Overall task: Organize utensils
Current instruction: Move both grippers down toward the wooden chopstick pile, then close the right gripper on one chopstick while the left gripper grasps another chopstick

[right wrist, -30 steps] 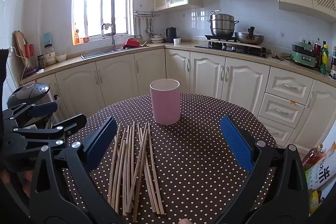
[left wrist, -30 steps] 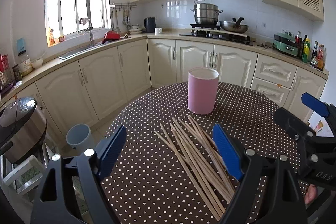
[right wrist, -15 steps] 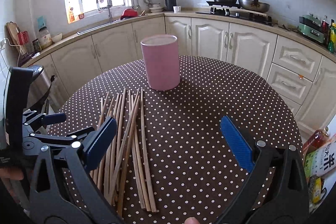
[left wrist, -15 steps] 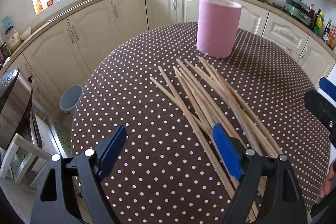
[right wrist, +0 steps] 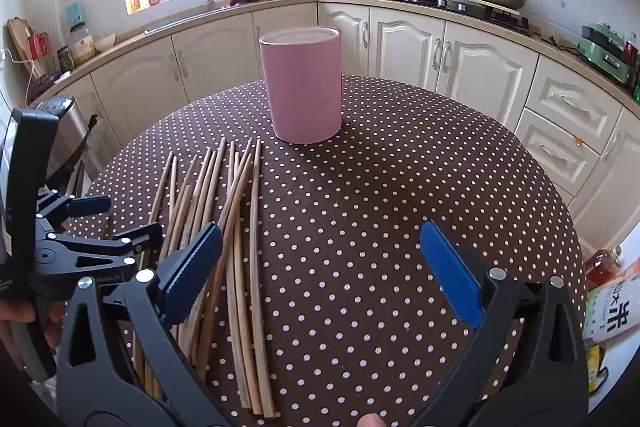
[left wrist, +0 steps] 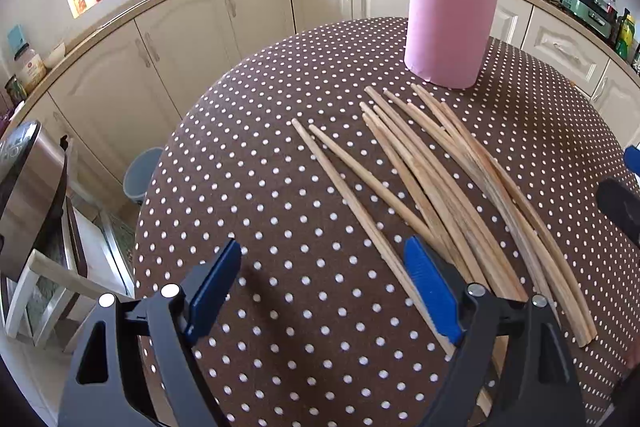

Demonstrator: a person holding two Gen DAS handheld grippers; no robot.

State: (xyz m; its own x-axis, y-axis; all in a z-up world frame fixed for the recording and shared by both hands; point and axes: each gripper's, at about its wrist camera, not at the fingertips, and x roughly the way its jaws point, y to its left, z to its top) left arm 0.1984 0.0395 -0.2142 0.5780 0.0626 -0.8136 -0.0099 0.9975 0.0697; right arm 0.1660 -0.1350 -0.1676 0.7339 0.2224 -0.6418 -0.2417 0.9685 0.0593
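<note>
Over the near edge of the round table (left wrist: 248, 163), the left gripper (left wrist: 326, 291) points steeply down, its blue-padded jaws wide apart and just now narrowing a little, with nothing pressed between them (only dotted cloth and the butt end of one stick show in the gap). Beside it the right gripper (right wrist: 320, 275) hangs equally wide and empty, its left pad above the wooden chopsticks (right wrist: 236, 227), which lie loosely fanned on the cloth. Beyond their tips stands the pink holder (right wrist: 302, 87), upright, near but apart from them.
</note>
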